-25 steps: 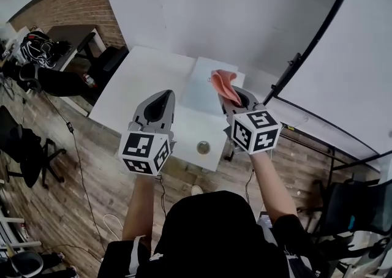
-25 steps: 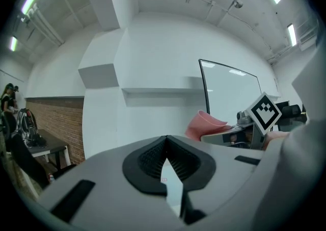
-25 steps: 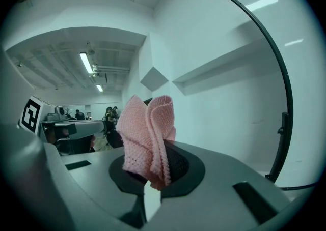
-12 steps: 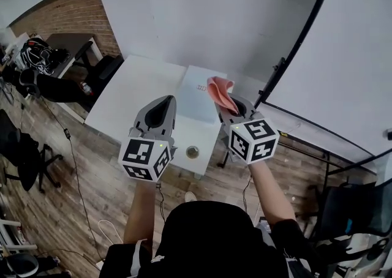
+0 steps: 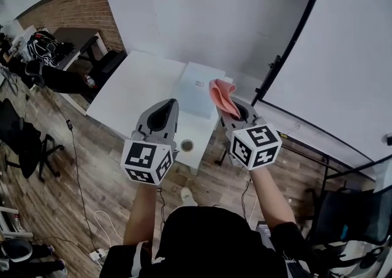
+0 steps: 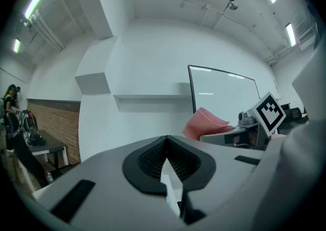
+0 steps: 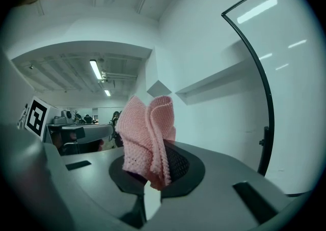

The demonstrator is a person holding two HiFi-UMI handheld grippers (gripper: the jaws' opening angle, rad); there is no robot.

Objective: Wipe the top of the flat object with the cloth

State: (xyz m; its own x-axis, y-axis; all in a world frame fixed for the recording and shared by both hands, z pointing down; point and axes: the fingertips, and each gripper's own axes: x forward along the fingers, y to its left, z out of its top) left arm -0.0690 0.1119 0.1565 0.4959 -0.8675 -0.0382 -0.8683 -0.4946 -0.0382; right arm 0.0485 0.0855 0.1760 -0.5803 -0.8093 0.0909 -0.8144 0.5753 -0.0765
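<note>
Currently our right gripper (image 7: 158, 179) clamps the pink knitted cloth (image 7: 146, 136), our left gripper (image 6: 167, 163) closed empty; next we likely lower it onto the pale flat panel (image 5: 195, 96) at twelve o'clock.

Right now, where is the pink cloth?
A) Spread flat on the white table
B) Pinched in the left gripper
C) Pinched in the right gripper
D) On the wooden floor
C: the cloth sticks up out of the right gripper, clamped between its jaws, while the left gripper is shut with nothing in it.
</note>
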